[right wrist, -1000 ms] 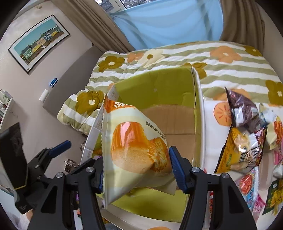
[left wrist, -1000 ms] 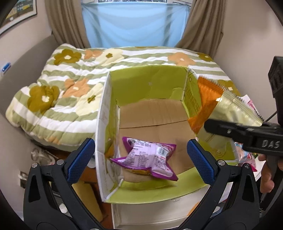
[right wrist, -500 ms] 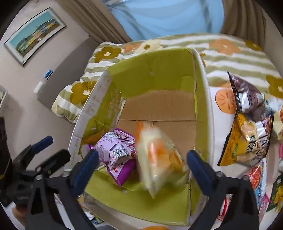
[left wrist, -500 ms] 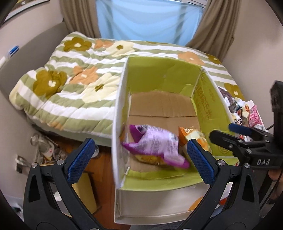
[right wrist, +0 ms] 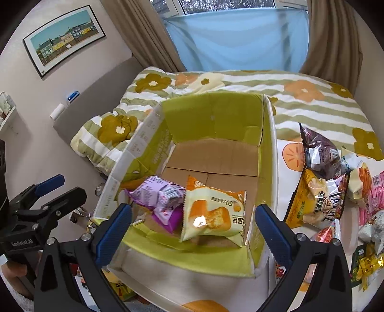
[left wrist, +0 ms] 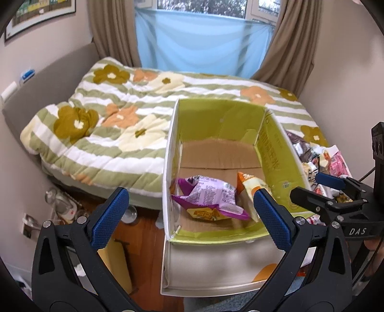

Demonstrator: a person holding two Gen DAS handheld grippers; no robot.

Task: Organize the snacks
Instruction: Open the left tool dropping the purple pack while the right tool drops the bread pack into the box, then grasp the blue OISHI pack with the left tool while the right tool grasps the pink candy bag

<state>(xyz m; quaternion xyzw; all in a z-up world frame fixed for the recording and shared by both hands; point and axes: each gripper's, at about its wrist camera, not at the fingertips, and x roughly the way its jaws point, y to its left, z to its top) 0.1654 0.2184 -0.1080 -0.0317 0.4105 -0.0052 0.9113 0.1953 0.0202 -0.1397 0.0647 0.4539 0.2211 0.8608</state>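
Dropped: yellow cake packet (right wrist: 213, 213) left the right gripper (right wrist: 193, 223), now lies in the green carton (right wrist: 213, 115) leaning on the purple packet (right wrist: 158, 194). Right jaws have just opened, wide, empty; left gripper (left wrist: 189, 211) spread, empty. Risk: loose stacking crowds near end; remaining snack pile (right wrist: 336, 192) may not fit flat.

Daylight enters through the window (left wrist: 204, 14) behind the blue curtain (right wrist: 240, 38); both views bright, mostly sharp, strongly fisheye-curved with dark vignetted corners, glare on the yellow snack packet (right wrist: 213, 213).
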